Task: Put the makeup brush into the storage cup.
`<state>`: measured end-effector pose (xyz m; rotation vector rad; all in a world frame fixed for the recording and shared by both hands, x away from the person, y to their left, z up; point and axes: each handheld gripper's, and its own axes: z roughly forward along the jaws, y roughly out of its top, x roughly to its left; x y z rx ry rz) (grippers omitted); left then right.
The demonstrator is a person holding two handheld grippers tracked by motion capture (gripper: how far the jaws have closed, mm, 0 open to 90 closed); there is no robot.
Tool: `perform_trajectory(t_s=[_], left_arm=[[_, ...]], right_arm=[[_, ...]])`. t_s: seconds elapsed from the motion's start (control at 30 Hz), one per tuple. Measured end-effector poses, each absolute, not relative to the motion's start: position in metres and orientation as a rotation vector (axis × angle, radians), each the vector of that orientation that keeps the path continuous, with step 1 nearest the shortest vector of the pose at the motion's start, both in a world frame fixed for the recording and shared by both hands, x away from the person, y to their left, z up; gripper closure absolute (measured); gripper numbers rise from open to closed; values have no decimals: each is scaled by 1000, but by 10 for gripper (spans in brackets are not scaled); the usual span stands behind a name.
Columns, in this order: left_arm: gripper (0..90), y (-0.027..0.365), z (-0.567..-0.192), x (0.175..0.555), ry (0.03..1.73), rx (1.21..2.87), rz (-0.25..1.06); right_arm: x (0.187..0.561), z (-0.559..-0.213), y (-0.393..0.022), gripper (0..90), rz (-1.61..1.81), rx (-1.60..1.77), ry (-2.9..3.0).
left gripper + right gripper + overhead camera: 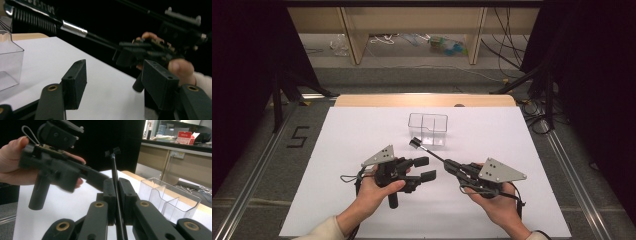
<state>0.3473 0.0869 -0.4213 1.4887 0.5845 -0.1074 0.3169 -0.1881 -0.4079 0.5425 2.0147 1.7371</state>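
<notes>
high view: right gripper (451, 166) clamps a thin brush (428, 150), its tip by the clear box (428, 129); left gripper (426, 168) spread, empty.
left gripper view: brush (75, 28) crosses overhead.
right gripper view: brush handle (115, 177) pinched.
risk: a slanted brush could snag the box rim.

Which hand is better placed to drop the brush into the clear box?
Right. Its tool is shut on the brush, whose head already points at the box. The left tool is open, holding nothing.
</notes>
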Motion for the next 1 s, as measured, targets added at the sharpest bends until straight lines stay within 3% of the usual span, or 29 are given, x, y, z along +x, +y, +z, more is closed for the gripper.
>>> perform_trajectory(t_s=[0.37, 1.0], left_arm=[[486, 81, -420, 352, 657, 1364, -178], [774, 83, -418, 356, 691, 1270, -233]], right_arm=[[315, -408, -185, 855, 1737, 534, 2018], [311, -413, -175, 854, 1665, 486, 2054]])
